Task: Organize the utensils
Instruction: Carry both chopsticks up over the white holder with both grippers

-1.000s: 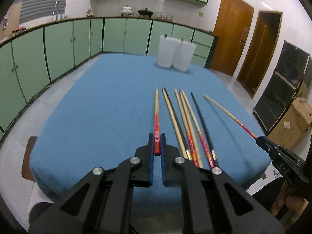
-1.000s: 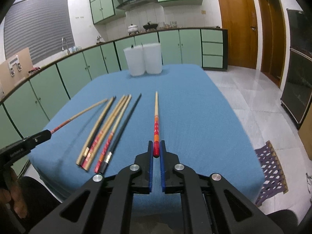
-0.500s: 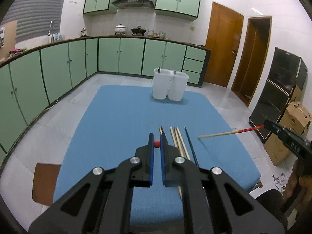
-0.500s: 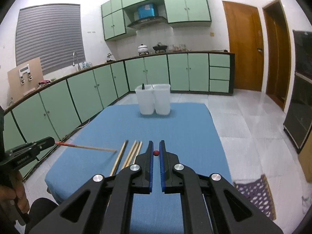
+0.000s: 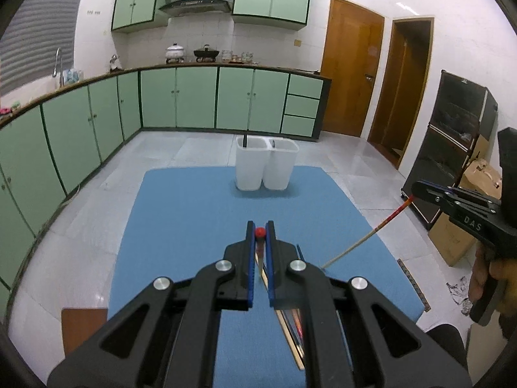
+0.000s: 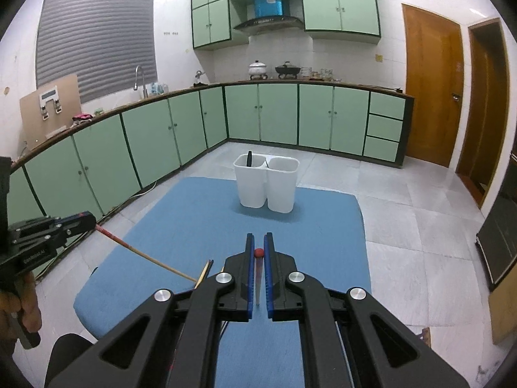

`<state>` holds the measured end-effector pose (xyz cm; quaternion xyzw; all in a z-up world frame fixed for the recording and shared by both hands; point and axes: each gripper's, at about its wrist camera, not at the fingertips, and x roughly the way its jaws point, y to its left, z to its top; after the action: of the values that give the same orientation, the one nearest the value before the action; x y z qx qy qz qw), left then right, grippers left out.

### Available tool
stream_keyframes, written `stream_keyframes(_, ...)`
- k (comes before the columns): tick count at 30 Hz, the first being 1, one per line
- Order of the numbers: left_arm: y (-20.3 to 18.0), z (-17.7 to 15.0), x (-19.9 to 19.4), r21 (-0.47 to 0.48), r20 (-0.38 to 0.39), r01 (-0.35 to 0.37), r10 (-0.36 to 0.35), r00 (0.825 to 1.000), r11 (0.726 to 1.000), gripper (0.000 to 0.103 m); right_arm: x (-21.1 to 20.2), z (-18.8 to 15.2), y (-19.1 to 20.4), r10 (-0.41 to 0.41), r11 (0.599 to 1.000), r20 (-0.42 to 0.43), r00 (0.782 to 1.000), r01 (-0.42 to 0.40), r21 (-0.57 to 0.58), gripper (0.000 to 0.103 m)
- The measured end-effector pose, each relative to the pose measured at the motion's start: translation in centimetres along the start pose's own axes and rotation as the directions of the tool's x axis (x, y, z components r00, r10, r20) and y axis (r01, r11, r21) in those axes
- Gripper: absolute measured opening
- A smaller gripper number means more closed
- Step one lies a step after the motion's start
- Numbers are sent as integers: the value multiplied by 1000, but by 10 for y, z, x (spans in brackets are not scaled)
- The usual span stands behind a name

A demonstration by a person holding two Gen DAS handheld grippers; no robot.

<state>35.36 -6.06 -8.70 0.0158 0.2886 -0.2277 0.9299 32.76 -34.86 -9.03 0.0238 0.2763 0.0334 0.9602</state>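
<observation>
My left gripper (image 5: 259, 233) is shut on a red-ended chopstick (image 5: 259, 232) that hangs down from the jaws, high above the blue table (image 5: 181, 213). It also shows in the right wrist view (image 6: 92, 221) with its chopstick (image 6: 145, 255) slanting down. My right gripper (image 6: 258, 252) is shut on a second red-ended chopstick (image 6: 258, 253), seen in the left wrist view (image 5: 416, 190) with its stick (image 5: 365, 237). Several chopsticks (image 5: 292, 326) lie on the table under the grippers. A white two-part holder (image 5: 265, 165) stands at the table's far end, a dark utensil (image 6: 249, 159) in its left part.
Green cabinets (image 6: 145, 142) run along the left and back walls. Wooden doors (image 5: 352, 64) stand at the back right. A black cabinet (image 5: 452, 148) and cardboard boxes (image 5: 478, 174) stand right of the table. A brown chair seat (image 5: 82, 326) sits at the table's near left.
Both grippers have lifted their chopsticks off the table and risen high. The chopsticks now hang down instead of lying flat, and the view looks down on the whole table.
</observation>
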Motion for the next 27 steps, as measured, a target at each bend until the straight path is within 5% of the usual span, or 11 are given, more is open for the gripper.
stream_keyframes(6, -1, 35, 9, 26, 2, 13, -14, 1000, 1000, 5, 12, 30, 0, 15, 999, -23, 1000, -16, -31, 5)
stream_keyframes(16, -4, 128, 34, 52, 75, 8, -12, 997, 999, 5, 36, 129, -4, 5, 998, 41, 999, -3, -56, 5)
stream_keyframes(27, -4, 218, 113, -2, 171, -37, 37, 985, 999, 5, 109, 230, -27, -65, 998, 153, 986, 67, -10, 5)
